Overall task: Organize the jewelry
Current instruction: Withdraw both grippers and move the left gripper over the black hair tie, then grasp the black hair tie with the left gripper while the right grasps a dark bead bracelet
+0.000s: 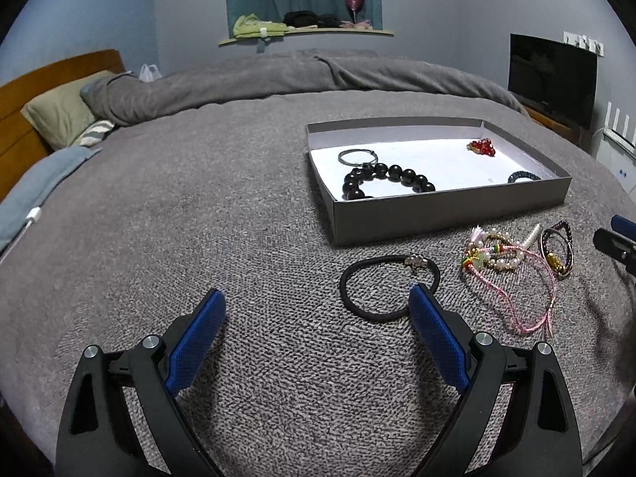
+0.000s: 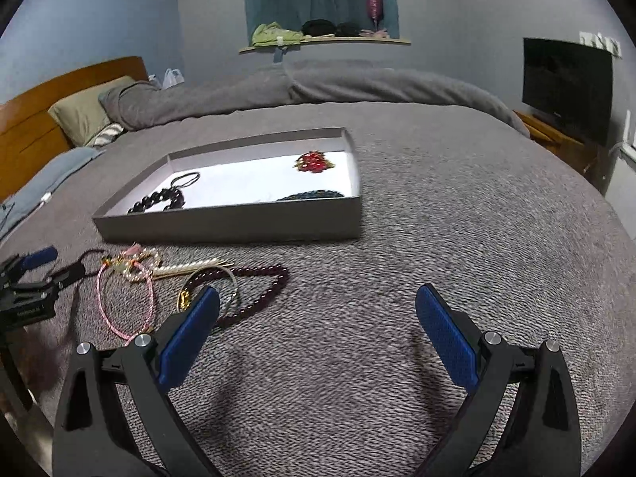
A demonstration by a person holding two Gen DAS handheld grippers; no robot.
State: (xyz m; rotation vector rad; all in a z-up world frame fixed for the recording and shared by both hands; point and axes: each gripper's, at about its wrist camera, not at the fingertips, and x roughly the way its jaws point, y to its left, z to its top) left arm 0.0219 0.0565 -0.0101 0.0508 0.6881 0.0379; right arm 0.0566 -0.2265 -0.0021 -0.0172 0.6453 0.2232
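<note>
A grey shallow box (image 1: 449, 208) lies on the bed and holds a black bead bracelet (image 1: 387, 179), a metal ring (image 1: 357, 157), a red bead piece (image 1: 481, 147) and a dark blue band (image 1: 524, 177). In front of it lie a black hair tie (image 1: 387, 288), a pile of pearl and pink cord jewelry (image 1: 508, 266) and a dark bead bracelet (image 1: 558, 250). My left gripper (image 1: 316, 302) is open and empty, its right finger over the hair tie. My right gripper (image 2: 318, 302) is open and empty, beside a dark red bead strand (image 2: 258, 294) and the box (image 2: 238, 226).
The grey blanket (image 1: 198, 198) covers the whole bed. A wooden headboard (image 1: 24, 111) and pillows stand at the left. A black TV (image 1: 552, 79) stands at the right. A window shelf (image 1: 306, 30) with clothes is on the far wall.
</note>
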